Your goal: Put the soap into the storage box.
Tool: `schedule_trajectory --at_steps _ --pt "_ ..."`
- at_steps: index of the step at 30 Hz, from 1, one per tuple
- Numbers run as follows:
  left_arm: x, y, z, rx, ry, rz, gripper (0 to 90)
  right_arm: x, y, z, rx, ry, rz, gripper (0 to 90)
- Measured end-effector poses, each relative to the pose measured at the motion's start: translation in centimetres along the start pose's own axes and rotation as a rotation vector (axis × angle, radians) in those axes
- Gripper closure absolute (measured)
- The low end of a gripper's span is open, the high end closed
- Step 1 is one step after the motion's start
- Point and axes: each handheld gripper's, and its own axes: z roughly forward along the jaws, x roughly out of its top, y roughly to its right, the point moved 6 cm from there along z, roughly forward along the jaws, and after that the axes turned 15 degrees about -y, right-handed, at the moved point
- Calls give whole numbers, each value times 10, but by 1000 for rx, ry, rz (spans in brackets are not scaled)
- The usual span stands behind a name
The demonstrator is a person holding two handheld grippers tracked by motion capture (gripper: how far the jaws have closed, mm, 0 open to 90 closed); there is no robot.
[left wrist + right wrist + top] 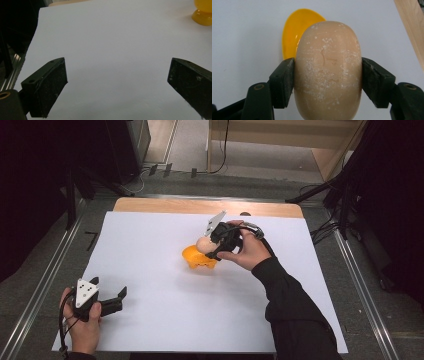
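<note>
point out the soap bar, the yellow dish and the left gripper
soap bar (pixel 328 72), right gripper view, middle of its broad face
yellow dish (pixel 199 258), high view, its orange-yellow side wall
left gripper (pixel 119 296), high view, midway between its open jaw tips

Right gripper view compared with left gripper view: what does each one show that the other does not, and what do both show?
Right gripper view: the right claw shut on a beige bar of soap, and a strip of the wooden table edge.

Left gripper view: the left claw open with nothing between its jaws, and dark floor with a metal rail at the left.

Both: the white sheet and the yellow dish.
</note>
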Motion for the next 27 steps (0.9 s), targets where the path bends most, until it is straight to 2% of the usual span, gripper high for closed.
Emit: schedule_trajectory --at_steps 7,12,15,19,21,27 --pt "0 0 0 -1 0 -2 29 4 -3 6 43 5 -30 333" --pt "0 0 0 -4 2 -2 29 8 -3 8 44 27 -64 333" --pt "0 0 0 -3 -1 -1 29 9 -4 10 51 14 -68 333" --pt "0 0 0 -6 3 -2 29 9 -7 13 101 -15 -54 333" --pt "0 0 0 -7 5 0 29 9 -6 15 74 -19 -61 333" --pt "0 1 0 -8 6 0 29 9 -5 17 99 3 -60 327"
